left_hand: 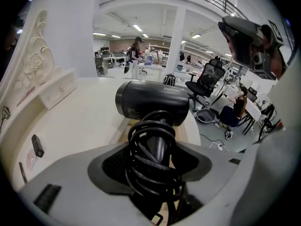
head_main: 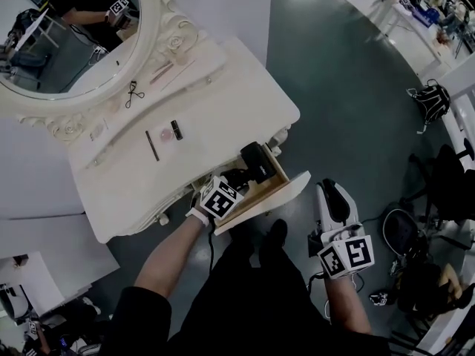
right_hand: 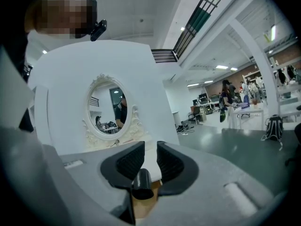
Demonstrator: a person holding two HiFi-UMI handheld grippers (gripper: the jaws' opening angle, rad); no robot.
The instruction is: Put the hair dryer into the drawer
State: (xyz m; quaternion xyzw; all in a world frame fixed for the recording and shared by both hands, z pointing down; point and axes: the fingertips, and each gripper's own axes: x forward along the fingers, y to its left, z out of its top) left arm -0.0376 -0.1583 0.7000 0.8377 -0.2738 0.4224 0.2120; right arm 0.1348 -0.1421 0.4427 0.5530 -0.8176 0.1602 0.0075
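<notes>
A black hair dryer (head_main: 256,162) hangs over the open wooden drawer (head_main: 289,189) at the front right of the white dressing table (head_main: 223,87). My left gripper (head_main: 236,178) is shut on its handle, which has the cord coiled around it. In the left gripper view the dryer's body (left_hand: 153,105) lies crosswise just beyond the left gripper (left_hand: 155,159). My right gripper (head_main: 332,199) is right of the drawer front, apart from it, with its jaws a little apart and holding nothing. In the right gripper view, the right gripper (right_hand: 150,159) frames the dryer (right_hand: 141,182) farther off.
An oval mirror (head_main: 74,35) stands at the back of the table. Small items lie on the top: an eyelash curler (head_main: 133,93), a dark stick (head_main: 151,145), a small black case (head_main: 177,130). An office chair (head_main: 404,232) and a backpack (head_main: 433,99) stand on the floor at the right.
</notes>
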